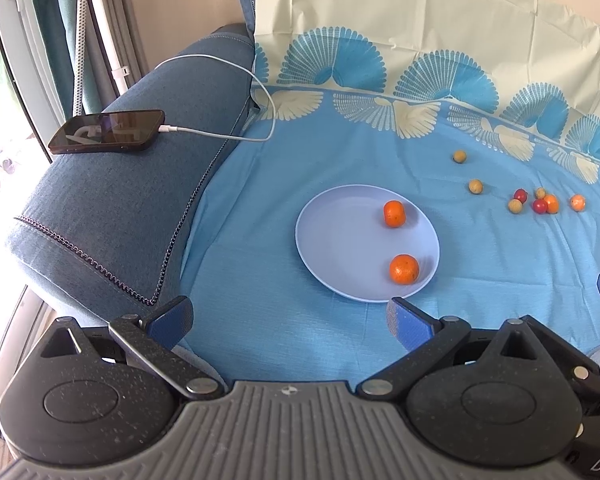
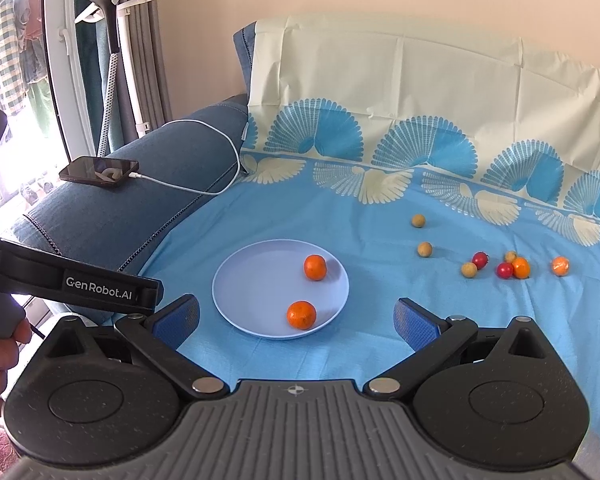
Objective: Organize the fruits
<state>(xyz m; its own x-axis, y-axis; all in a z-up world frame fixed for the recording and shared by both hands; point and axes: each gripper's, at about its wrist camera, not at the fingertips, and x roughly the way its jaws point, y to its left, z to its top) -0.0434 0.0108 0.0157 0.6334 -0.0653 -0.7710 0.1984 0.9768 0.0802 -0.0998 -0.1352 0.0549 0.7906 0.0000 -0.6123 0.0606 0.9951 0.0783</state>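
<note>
Sorting is part done: two oranges sit on the plate, one toward the far side, one near the front rim, apart from each other. Plate rests on the blue cloth over a sofa seat, not a desk. Remaining fruit lies loose on the cloth to the right of the plate: two more oranges, two red fruits, four small tan fruits; most are bunched in a cluster, some touching, two tan ones off nearer the plate. Left hand-held gripper empty, jaws wide apart, hovering just short of the plate's near rim. Right hand-held gripper likewise empty and spread, also near the front rim. Judged step: between placements, reaching for the next piece. Next move likely calls for a swing right to the cluster and a narrow approach on one fruit, since neighbours touching it could be nudged and roll. Fruits are near-round, no real long axis or heading; stem ends too small to tell. Phone with cable on the armrest, out of the way.
</note>
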